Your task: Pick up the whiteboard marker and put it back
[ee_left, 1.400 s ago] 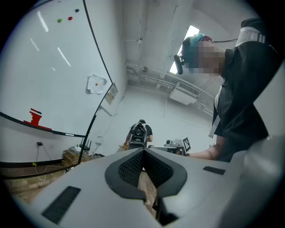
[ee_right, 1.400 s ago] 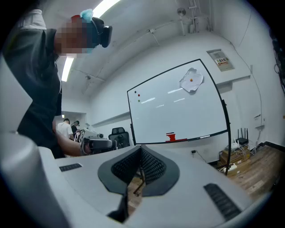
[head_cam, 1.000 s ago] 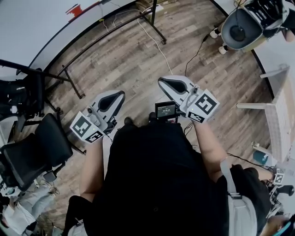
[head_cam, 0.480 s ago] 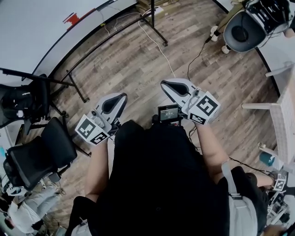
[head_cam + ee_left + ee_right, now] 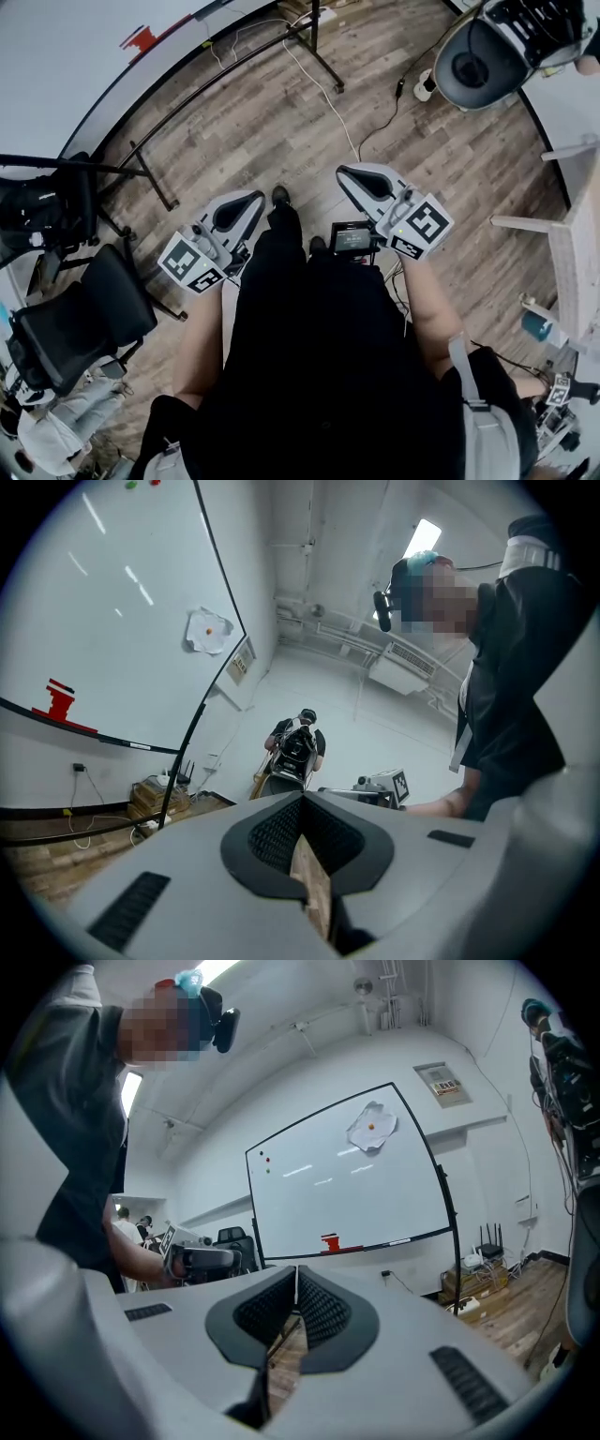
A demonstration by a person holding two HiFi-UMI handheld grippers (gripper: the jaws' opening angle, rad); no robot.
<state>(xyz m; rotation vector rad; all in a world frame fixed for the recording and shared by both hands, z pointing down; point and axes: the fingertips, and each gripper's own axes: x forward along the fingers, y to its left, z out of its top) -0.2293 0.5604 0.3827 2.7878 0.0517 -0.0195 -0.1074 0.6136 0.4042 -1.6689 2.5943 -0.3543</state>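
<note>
Task not begun, by my reading. The left gripper and right gripper both had jaws pressed together on nothing, held low over the wood floor. The whiteboard stood well ahead. I could not pick out the marker, only a red object on its ledge. Approach, pick and return all remained.

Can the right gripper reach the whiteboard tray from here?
Probably not yet. The right gripper, jaws shut and empty, hangs near the waist of the person, with a stretch of floor between it and the tray. Nothing seems to block the way; stepping closer should do.
</note>
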